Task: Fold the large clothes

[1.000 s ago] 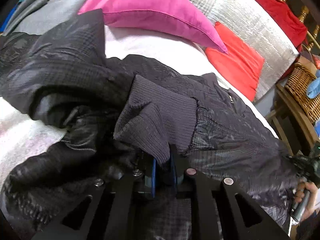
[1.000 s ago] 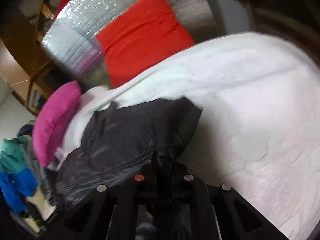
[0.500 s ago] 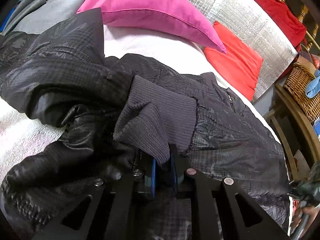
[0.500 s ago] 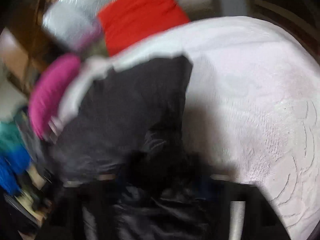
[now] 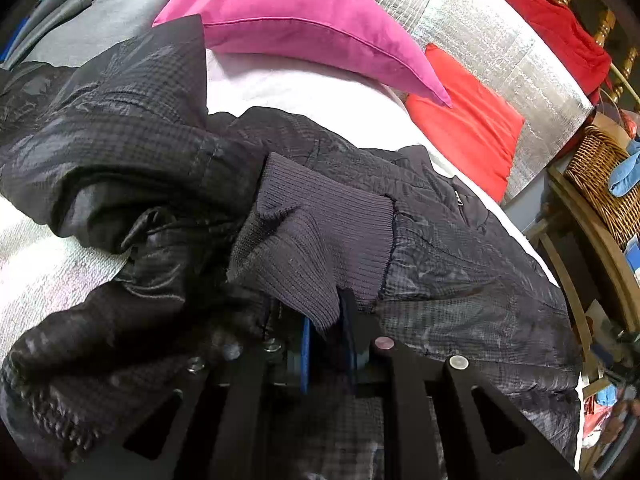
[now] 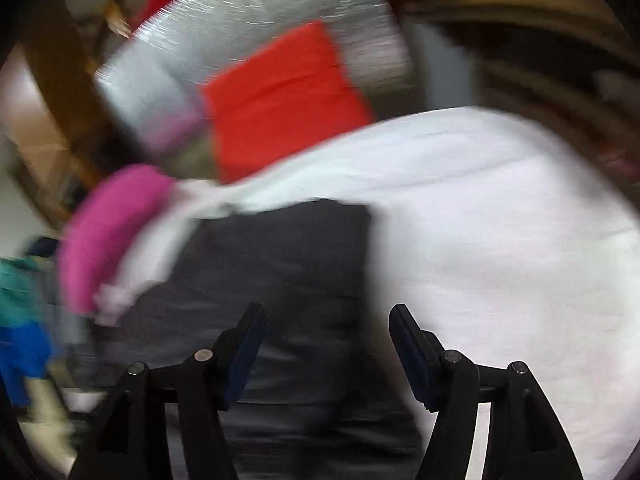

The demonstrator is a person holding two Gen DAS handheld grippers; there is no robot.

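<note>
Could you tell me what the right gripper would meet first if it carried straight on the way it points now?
Most likely the dark jacket lying on the white bedspread; the right gripper, jaws opening and empty, aims at it, though blur hides depth.

Left gripper (image 5: 328, 320) clamped tight, ribbed cuff (image 5: 312, 248) pinched between blue pads. Right gripper (image 6: 326, 332) angled downward, jaws opening, nothing held between fingers.
</note>
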